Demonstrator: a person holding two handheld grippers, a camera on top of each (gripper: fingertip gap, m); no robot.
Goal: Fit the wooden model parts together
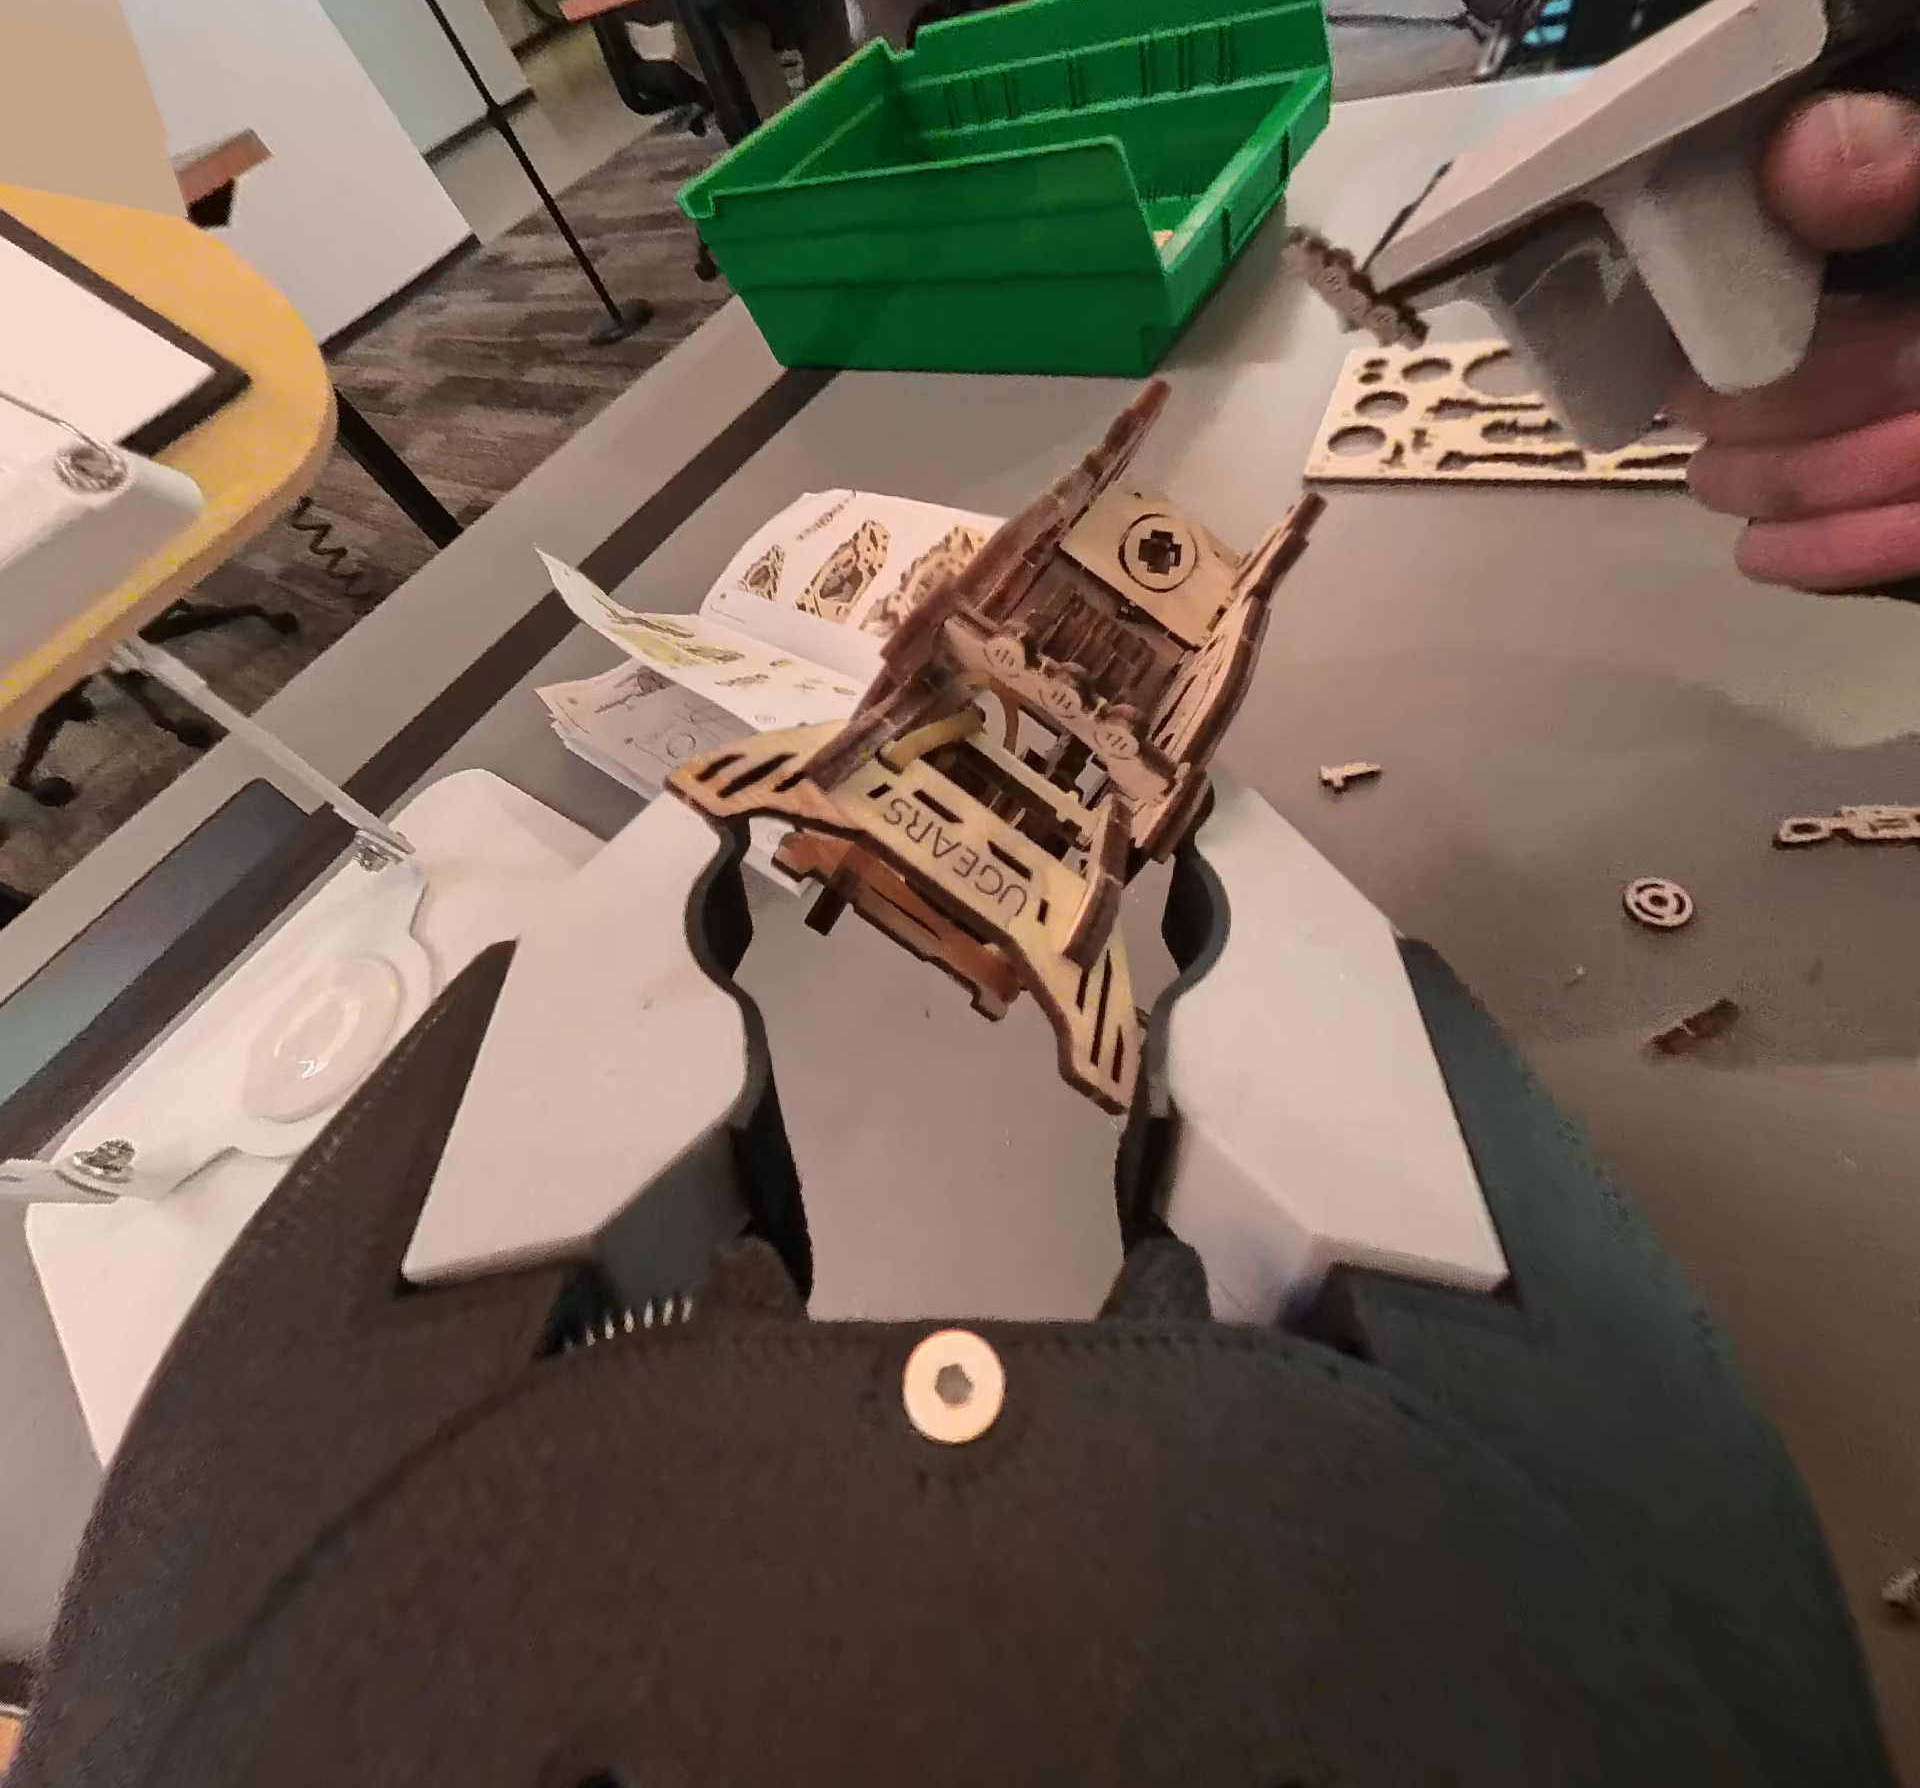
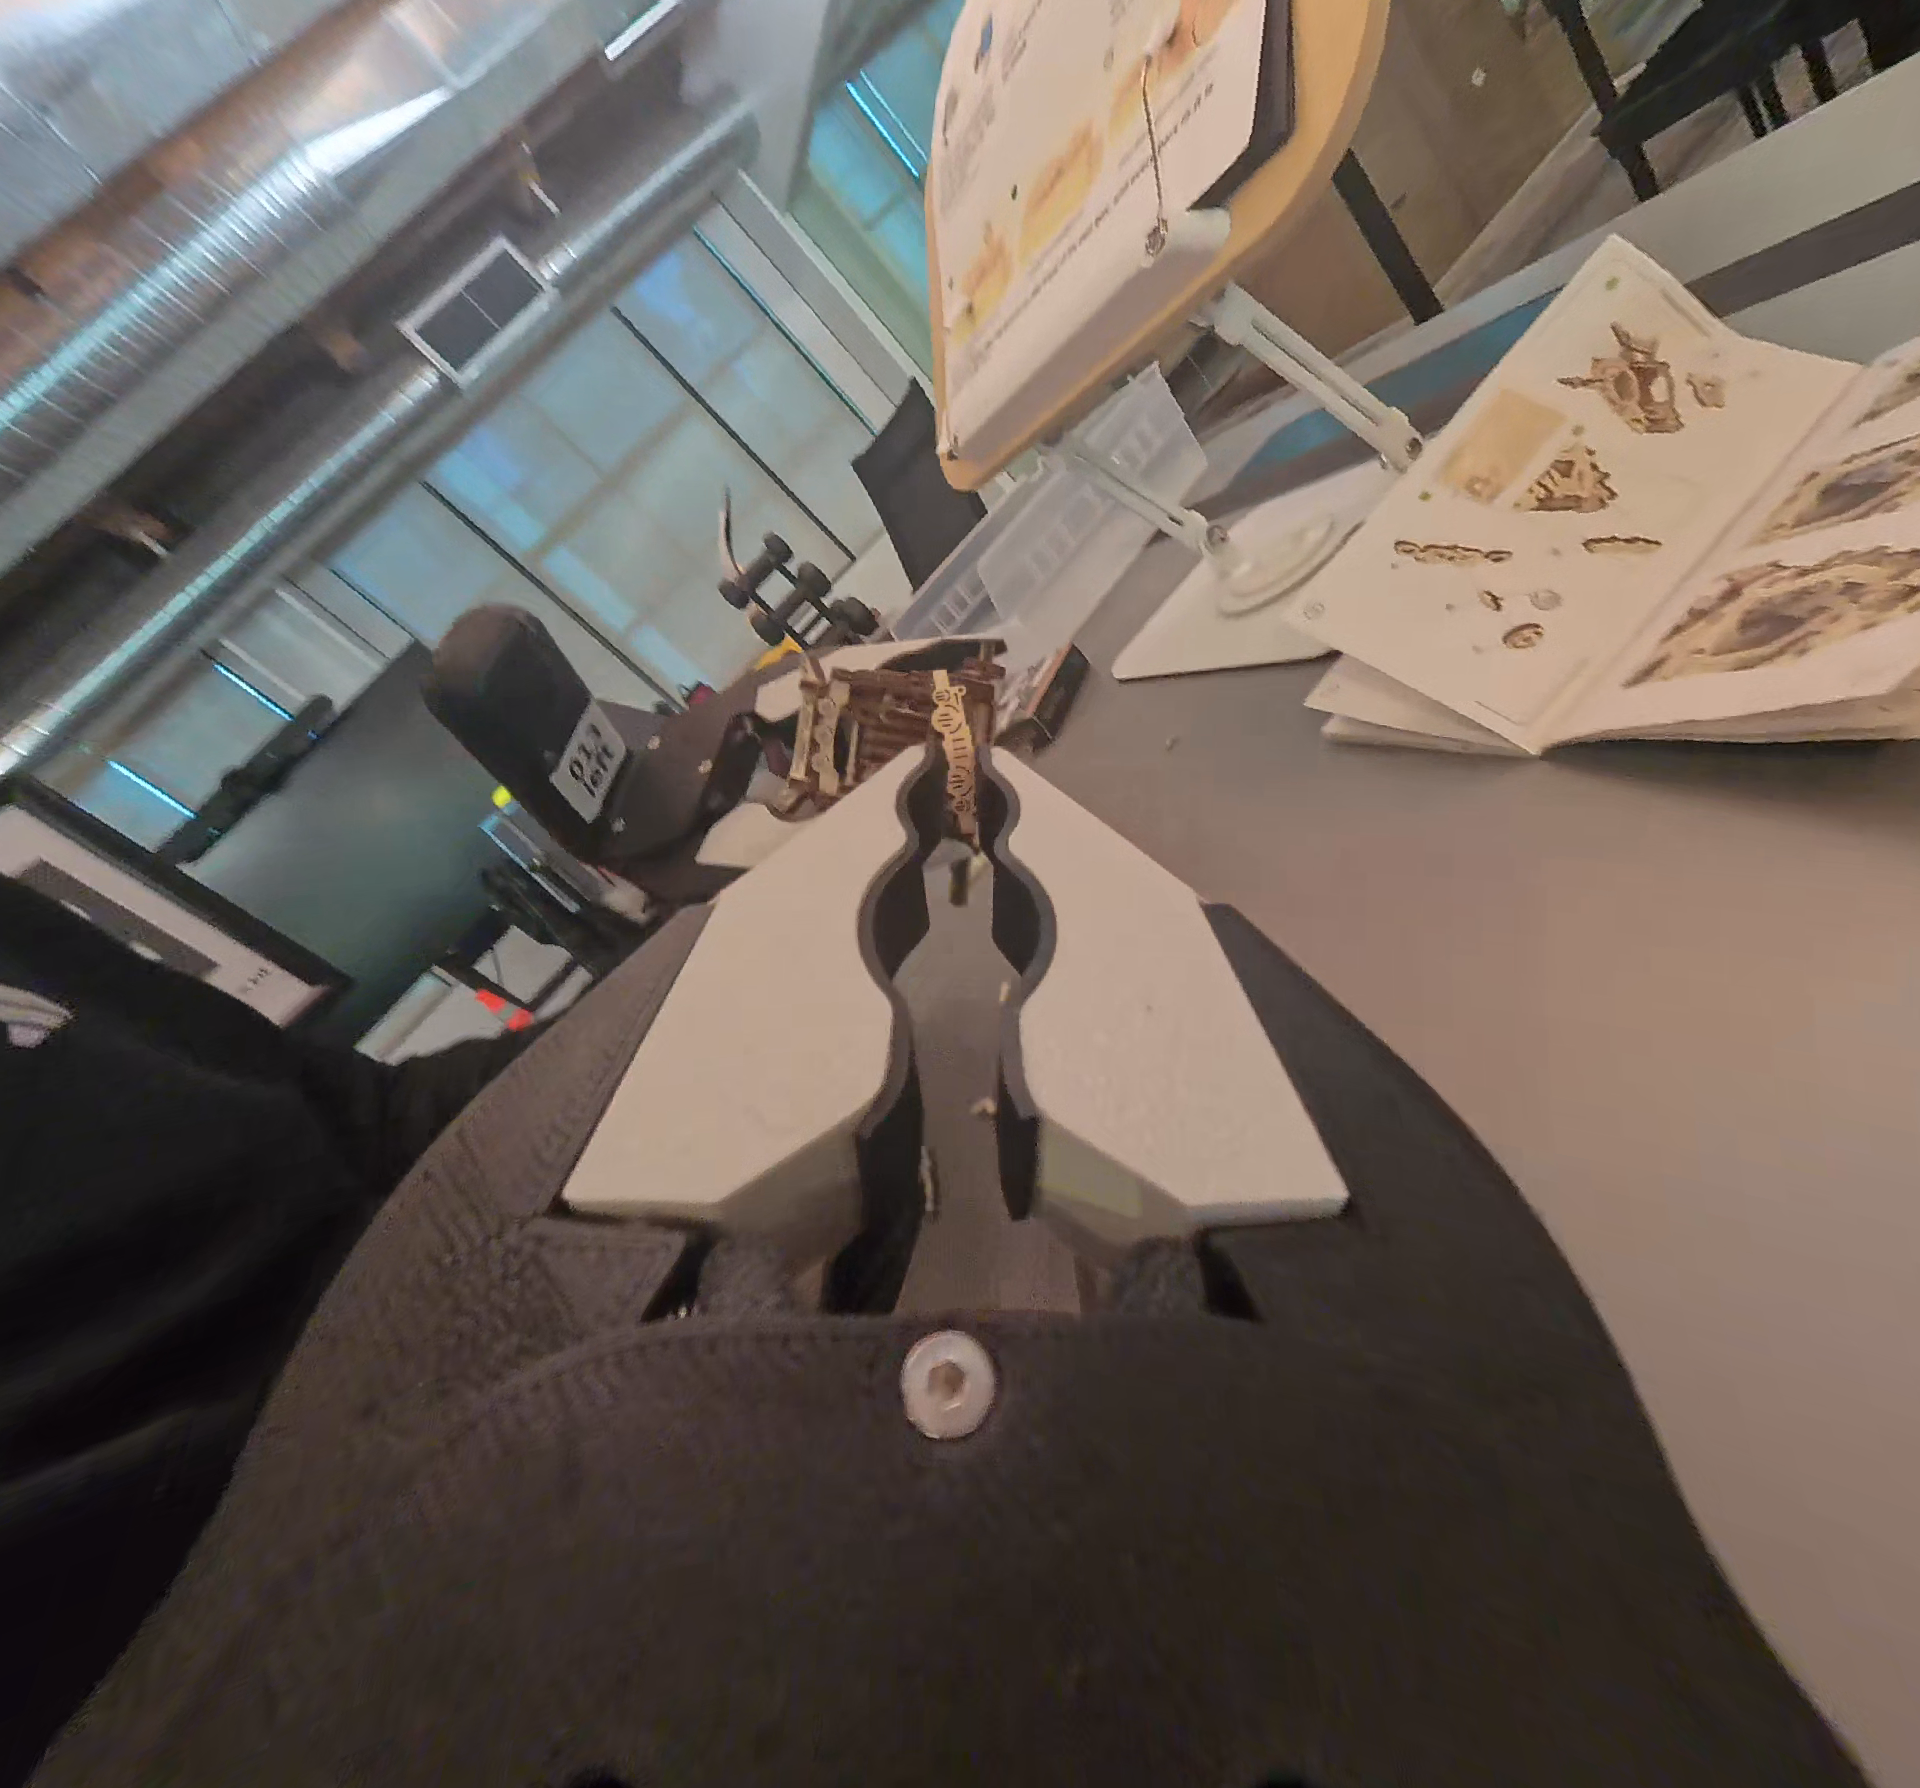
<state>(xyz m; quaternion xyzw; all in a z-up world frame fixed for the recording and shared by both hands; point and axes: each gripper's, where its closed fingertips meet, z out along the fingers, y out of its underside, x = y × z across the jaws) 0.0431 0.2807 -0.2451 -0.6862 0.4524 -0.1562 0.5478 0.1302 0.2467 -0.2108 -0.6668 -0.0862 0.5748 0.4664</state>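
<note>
In the left wrist view my left gripper (image 1: pixel 956 845) is shut on the wooden model (image 1: pixel 1018 699), a part-built laser-cut frame, and holds it tilted above the grey table (image 1: pixel 1455 720). My right gripper (image 1: pixel 1455 221), held by a hand, comes in from the upper right with a small dark toothed wooden part (image 1: pixel 1351 289) at its tip. In the right wrist view the right gripper (image 2: pixel 956 772) is nearly closed on this thin wooden part (image 2: pixel 954 741). The part sits right by the model (image 2: pixel 852 730), which the left gripper (image 2: pixel 623 751) holds beyond it.
A green bin (image 1: pixel 997 180) stands at the back of the table. An open instruction booklet (image 1: pixel 727 658) lies behind the model, also in the right wrist view (image 2: pixel 1621 543). A punched-out wooden sheet (image 1: pixel 1455 434) and small loose parts (image 1: pixel 1660 903) lie at right. A white stand base (image 1: pixel 312 1011) is at left.
</note>
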